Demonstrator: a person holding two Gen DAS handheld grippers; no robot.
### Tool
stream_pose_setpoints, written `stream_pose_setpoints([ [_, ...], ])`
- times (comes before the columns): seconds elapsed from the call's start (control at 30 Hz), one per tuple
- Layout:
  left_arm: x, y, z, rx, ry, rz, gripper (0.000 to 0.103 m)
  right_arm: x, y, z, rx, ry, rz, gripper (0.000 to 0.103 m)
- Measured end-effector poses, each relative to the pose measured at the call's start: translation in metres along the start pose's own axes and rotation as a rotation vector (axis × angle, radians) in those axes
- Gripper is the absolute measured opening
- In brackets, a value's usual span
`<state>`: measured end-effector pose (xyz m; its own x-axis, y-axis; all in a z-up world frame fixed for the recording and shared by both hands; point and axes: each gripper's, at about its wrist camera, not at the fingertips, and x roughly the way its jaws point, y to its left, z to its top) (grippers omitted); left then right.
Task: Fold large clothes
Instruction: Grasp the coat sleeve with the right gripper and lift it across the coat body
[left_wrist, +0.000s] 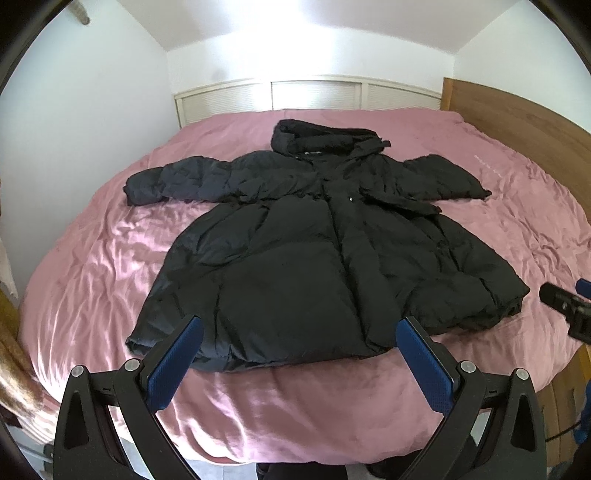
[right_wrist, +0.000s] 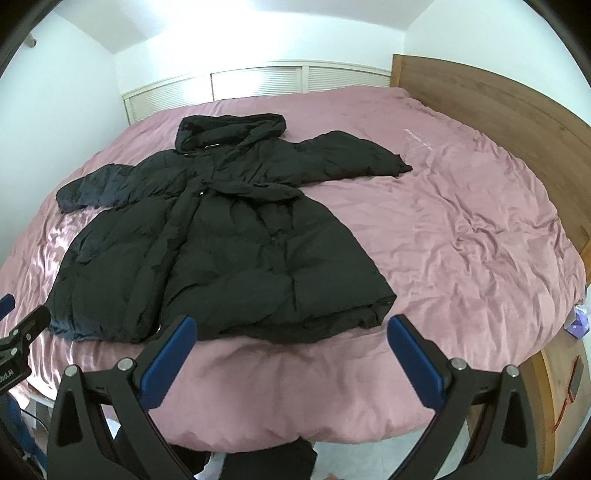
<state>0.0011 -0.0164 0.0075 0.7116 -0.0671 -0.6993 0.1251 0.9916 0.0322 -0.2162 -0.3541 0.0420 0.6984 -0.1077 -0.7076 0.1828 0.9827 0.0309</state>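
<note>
At the far left, white walls are seen, with a row of white louvred panels (left_wrist: 314, 94) set behind the bed. The bed is covered by a wrinkled pink duvet (left_wrist: 110, 266), and nearly all of both views is filled by it.

The left gripper (left_wrist: 299, 354) is held low over the near edge of the bed, its two blue-padded fingers (left_wrist: 173, 365) spread wide apart with nothing between them. Just beyond its fingertips lies the hem of a black padded coat (left_wrist: 295, 266). The coat is spread flat and face up on the duvet, its hood (left_wrist: 321, 142) pointed toward the louvred panels and its two sleeves stretched out to either side. A small pale dot, possibly a snap button, is seen on the front closure, though it is too small to be made out with certainty.

The right gripper (right_wrist: 291, 347) is held likewise over the near edge, close to the right corner of the coat's hem, its blue-padded fingers (right_wrist: 417, 362) fully parted and empty. In the left wrist view its dark tip is seen at the right margin, clear of the coat.

To the right, bare pink duvet extends to a wooden headboard (right_wrist: 498, 107), which runs along that side of the bed.
</note>
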Motion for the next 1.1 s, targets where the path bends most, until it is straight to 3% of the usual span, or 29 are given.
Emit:
stream_pose_setpoints([
  [0.2, 0.027, 0.012, 0.027, 0.003, 0.02, 0.022, 0.102, 0.032, -0.027, 0.036, 0.067, -0.046, 0.015, 0.103],
  [0.33, 0.054, 0.029, 0.059, -0.039, 0.02, 0.016, 0.102, 0.067, -0.043, 0.072, 0.074, -0.081, -0.027, 0.103],
  [0.53, 0.11, 0.045, 0.103, -0.087, 0.054, -0.017, 0.102, 0.149, -0.076, 0.137, 0.151, -0.025, 0.037, 0.103],
  [0.8, 0.203, 0.056, 0.178, -0.107, 0.019, -0.069, 0.102, 0.293, -0.154, 0.215, 0.406, -0.002, 0.073, 0.103],
  [0.93, 0.243, 0.058, 0.214, -0.14, 0.016, -0.065, 0.102, 0.344, -0.19, 0.23, 0.535, 0.004, 0.062, 0.103],
  [1.1, 0.269, 0.063, 0.234, -0.187, 0.093, -0.021, 0.102, 0.385, -0.225, 0.239, 0.655, 0.054, 0.089, 0.103],
])
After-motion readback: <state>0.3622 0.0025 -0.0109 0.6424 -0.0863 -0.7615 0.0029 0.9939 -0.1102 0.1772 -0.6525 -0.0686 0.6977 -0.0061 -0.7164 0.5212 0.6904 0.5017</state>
